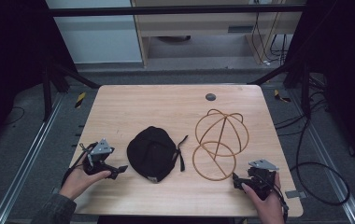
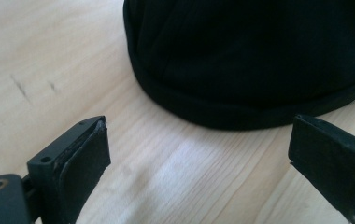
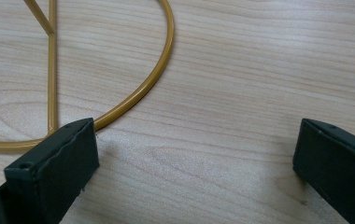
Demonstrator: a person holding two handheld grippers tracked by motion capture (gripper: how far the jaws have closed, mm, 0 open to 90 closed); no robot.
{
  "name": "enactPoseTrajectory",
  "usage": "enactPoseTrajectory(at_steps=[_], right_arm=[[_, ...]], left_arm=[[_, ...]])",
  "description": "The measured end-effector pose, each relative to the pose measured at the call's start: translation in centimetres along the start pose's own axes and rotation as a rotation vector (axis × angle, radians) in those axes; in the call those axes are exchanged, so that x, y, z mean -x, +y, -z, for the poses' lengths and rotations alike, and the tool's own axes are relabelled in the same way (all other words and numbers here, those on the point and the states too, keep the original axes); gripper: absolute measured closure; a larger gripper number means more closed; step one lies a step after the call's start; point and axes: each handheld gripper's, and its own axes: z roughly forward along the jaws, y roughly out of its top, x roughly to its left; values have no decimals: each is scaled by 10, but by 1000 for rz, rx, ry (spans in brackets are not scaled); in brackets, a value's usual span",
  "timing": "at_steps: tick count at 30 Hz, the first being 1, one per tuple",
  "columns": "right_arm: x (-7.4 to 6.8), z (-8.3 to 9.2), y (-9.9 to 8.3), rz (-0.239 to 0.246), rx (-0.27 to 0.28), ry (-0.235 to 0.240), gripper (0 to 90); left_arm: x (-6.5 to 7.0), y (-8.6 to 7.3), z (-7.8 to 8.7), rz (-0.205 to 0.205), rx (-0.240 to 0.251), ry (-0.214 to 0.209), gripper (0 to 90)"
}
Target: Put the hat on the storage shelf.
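A light wooden rectangular table (image 1: 133, 100) with a small round grey grommet (image 1: 210, 97) near its far edge stands on grey carpeted floor (image 1: 17, 154). Metal floor rails (image 1: 24, 161) run along both sides. Beyond are a pale wooden cabinet (image 1: 189, 25), a white wall panel (image 1: 96, 37), black cables (image 1: 323, 179) and dark curtains (image 1: 7, 56).

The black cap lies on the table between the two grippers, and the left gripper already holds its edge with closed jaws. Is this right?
Not quite. The left gripper is open: in the left gripper view its jaws stand wide apart, short of the black cap, with bare table between them. The cap does lie between the two grippers.
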Motion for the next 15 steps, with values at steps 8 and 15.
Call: enactPoseTrajectory(at_steps=[8,15], right_arm=[[0,0,0,0,0,0,4],[0,0,0,0,0,0,4]], left_arm=[[11,50,12,-102,-43,-18,47],[17,85,10,-144,-106,-24,62]])
